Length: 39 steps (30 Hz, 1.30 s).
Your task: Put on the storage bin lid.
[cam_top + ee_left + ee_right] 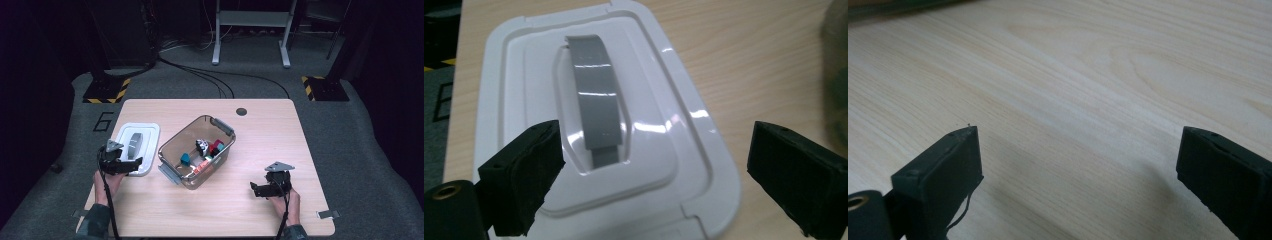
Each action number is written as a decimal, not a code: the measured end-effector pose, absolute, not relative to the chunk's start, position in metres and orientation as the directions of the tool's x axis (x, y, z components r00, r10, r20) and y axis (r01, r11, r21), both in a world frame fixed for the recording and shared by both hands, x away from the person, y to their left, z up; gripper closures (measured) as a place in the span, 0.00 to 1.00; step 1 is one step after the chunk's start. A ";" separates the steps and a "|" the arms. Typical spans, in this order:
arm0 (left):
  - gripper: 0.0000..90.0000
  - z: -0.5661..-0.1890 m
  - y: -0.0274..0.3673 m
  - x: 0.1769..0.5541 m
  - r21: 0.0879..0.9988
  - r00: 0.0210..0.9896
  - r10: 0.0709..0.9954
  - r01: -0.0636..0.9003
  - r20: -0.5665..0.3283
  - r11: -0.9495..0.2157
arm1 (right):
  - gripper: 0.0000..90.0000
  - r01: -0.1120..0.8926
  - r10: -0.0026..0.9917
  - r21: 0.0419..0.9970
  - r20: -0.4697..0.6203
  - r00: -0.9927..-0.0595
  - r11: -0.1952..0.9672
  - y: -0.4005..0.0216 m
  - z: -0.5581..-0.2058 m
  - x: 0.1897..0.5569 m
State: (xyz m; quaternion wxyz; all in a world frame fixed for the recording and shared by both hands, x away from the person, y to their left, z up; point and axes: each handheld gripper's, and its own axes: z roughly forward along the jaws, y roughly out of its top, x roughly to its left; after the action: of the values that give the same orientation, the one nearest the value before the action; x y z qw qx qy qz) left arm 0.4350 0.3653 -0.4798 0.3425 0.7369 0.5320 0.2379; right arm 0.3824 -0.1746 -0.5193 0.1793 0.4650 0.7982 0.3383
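A white lid [136, 145] with a grey handle [596, 107] is laid flat near the left edge of the table [260, 135]. The left gripper [120, 162] is held over the lid's near end, its jaws spread wide with nothing between them. A clear tub [197, 150] is set at the middle of the table, just beside the lid, with small coloured toys [205, 152] inside. The right gripper [270, 187] is held near the front right corner, jaws wide apart and empty over bare wood.
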 end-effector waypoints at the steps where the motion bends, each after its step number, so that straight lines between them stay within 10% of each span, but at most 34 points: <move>1: 0.09 -0.480 0.366 0.440 0.755 0.316 0.949 0.625 -0.015 -0.196 | 0.04 0.623 0.866 0.707 0.031 -0.500 0.334 -0.176 -0.521 0.382; 13: 0.21 -0.487 0.378 0.489 0.693 0.273 0.961 0.701 -0.046 -0.166 | 0.06 0.610 0.875 0.727 0.026 -0.483 0.315 -0.183 -0.527 0.380; 22: 0.73 -0.499 0.380 0.501 0.675 0.266 0.960 0.724 -0.085 -0.141 | 0.08 0.611 0.882 0.727 0.015 -0.471 0.314 -0.182 -0.528 0.379; 39: 0.75 -0.464 0.385 0.492 0.718 0.321 0.943 0.675 -0.083 -0.167 | 0.08 0.607 0.880 0.724 -0.002 -0.475 0.329 -0.181 -0.528 0.379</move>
State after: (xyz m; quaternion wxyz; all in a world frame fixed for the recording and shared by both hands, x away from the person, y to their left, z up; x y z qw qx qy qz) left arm 0.4924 0.3852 -0.4640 0.3405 0.7380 0.5484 0.1968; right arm 0.3789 -0.1808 -0.5279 0.2026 0.4708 0.7895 0.3377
